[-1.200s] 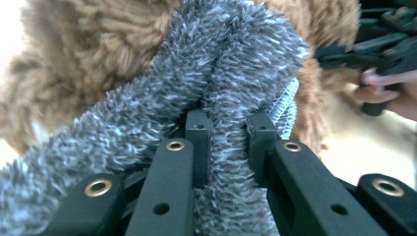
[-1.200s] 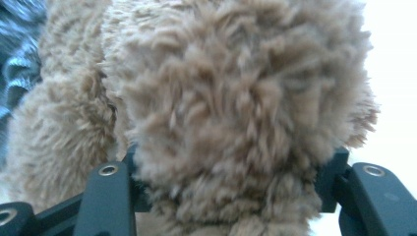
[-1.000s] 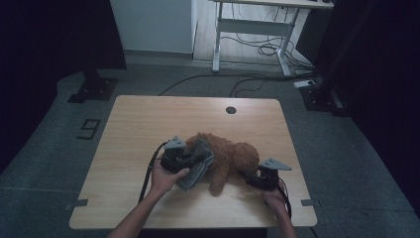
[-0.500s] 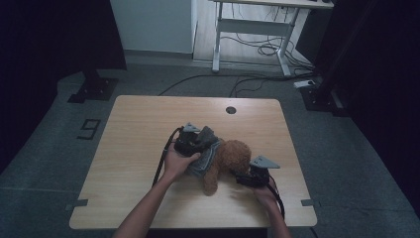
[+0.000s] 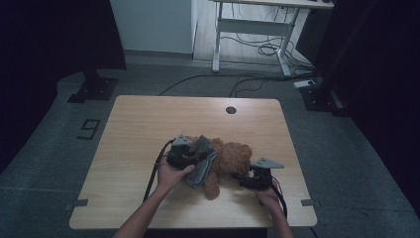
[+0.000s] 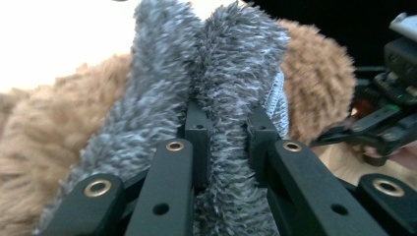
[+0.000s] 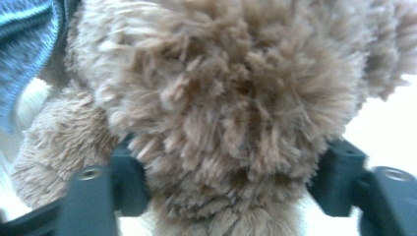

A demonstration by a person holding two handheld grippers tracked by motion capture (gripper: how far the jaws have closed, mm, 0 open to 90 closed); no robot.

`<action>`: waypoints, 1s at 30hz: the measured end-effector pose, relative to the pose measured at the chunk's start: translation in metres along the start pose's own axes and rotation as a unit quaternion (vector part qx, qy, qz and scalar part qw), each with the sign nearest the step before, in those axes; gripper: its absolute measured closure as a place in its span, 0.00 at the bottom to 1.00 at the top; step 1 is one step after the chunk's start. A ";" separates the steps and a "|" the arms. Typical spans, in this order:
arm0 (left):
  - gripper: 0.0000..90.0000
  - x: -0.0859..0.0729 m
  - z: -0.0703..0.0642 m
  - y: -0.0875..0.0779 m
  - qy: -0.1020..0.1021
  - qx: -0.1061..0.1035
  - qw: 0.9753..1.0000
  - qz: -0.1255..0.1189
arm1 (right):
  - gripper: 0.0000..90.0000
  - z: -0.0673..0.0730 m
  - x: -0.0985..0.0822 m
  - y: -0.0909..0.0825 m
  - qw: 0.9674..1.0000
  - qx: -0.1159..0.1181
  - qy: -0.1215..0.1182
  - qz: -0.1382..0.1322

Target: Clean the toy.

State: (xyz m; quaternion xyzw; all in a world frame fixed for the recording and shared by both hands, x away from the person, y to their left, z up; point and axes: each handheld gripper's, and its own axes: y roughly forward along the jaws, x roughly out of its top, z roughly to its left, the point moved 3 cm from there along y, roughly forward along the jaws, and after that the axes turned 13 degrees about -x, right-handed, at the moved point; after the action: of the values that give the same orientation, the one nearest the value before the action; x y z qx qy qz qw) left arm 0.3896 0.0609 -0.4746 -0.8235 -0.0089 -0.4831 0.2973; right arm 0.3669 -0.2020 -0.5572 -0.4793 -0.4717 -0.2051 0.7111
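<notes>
A brown plush bear (image 5: 234,157) lies on the wooden table (image 5: 148,124), partly wrapped in a grey fuzzy garment (image 5: 203,167). My left gripper (image 5: 194,156) sits at the bear's left side, shut on a fold of the grey garment (image 6: 231,64), which bunches up between its jaws (image 6: 227,123). My right gripper (image 5: 238,176) reaches in from the right. Its jaws have just been closing and now press on both sides of a rounded furry part of the bear (image 7: 231,98), at the right gripper (image 7: 231,172). The right gripper (image 6: 388,123) also appears past the bear in the left gripper view.
A round cable hole (image 5: 231,110) is in the table's far edge area. A desk frame (image 5: 247,29) and floor cables (image 5: 267,49) lie beyond the table. Black stand bases (image 5: 94,89) rest on the floor at both sides.
My left hand, still gripping the grey garment, has come back toward the near left and lower after lifting over the bear. The right hand has stayed about where it was.
</notes>
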 end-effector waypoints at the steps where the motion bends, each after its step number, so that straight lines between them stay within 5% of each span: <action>1: 0.85 0.006 -0.005 0.000 0.006 -0.003 1.000 -0.002 | 0.41 0.000 0.000 0.000 1.000 0.001 0.001 -0.003; 4: 0.85 0.024 -0.027 0.013 0.039 -0.017 0.999 -0.005 | 0.43 -0.001 0.001 0.001 1.000 0.003 0.004 -0.012; 8: 0.85 0.037 -0.057 0.057 0.069 -0.045 0.996 0.022 | 0.44 0.001 0.001 0.004 1.000 0.001 0.002 -0.019; 11: 0.85 0.030 -0.064 0.090 0.078 -0.041 0.995 0.046 | 0.45 0.001 0.001 0.003 1.000 0.001 0.004 -0.019; 13: 0.85 0.026 -0.063 0.099 0.077 -0.038 0.996 0.037 | 0.48 0.000 -0.001 0.003 1.000 -0.002 0.007 -0.011; 17: 0.86 0.023 -0.057 0.089 0.092 -0.020 0.995 0.029 | 0.51 -0.004 -0.002 0.003 1.000 0.008 0.012 -0.013; 21: 0.85 0.025 -0.040 0.066 0.093 0.032 0.995 0.031 | 0.52 -0.004 -0.001 0.003 1.000 0.011 0.017 -0.013; 25: 0.86 0.020 -0.015 0.038 0.064 0.046 0.997 0.020 | 0.52 -0.006 -0.002 0.002 1.000 0.015 0.016 -0.012; 28: 0.86 0.015 -0.007 0.012 0.081 0.079 0.994 0.011 | 0.52 -0.005 -0.002 0.002 1.000 0.015 0.019 -0.009; 30: 0.86 0.009 0.006 0.000 0.058 0.074 0.996 0.004 | 0.52 -0.005 -0.003 0.002 1.000 0.016 0.017 -0.010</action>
State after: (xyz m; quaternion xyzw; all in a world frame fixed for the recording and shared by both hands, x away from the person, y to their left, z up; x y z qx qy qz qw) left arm 0.3988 0.0615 -0.4692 -0.7702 -0.0241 -0.5266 0.3591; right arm 0.3695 -0.2063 -0.5611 -0.4593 -0.4679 -0.2123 0.7246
